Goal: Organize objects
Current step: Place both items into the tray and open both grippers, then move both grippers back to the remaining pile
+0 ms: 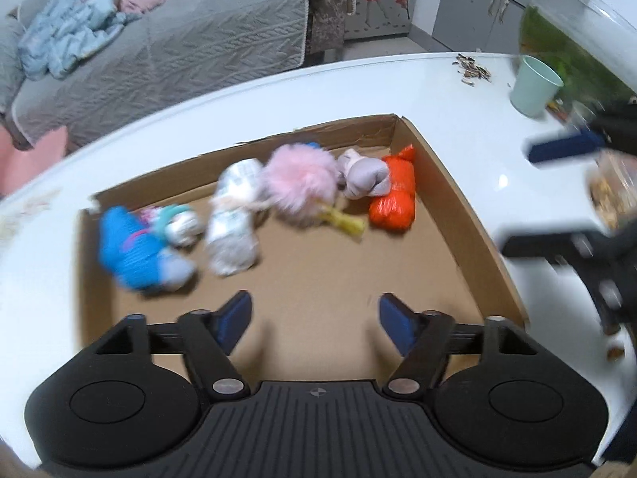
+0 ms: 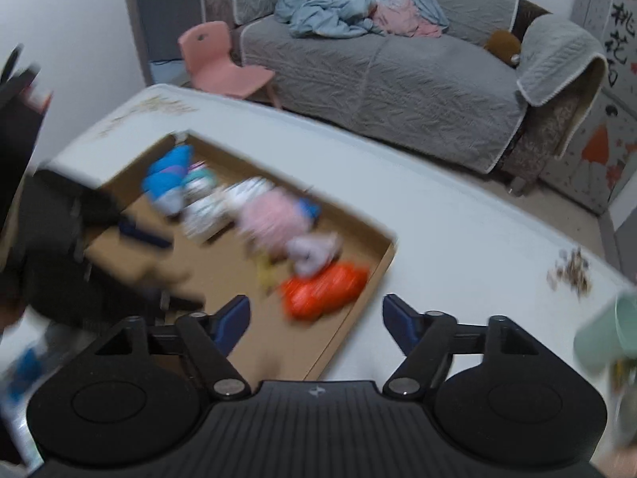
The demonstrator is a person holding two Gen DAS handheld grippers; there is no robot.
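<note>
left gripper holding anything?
No: the left gripper is open and empty above the cardboard tray, short of the pink fluffy toy.

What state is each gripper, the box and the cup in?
left gripper: open, empty, over the box.
right gripper: open, empty.
cardboard box: open-topped, toys lying inside.
green cup: upright on the table, contents not visible.

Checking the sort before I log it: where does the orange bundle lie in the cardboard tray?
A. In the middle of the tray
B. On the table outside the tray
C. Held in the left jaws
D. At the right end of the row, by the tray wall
D: the orange bundle ends the row at the right, beside the tray wall.
</note>
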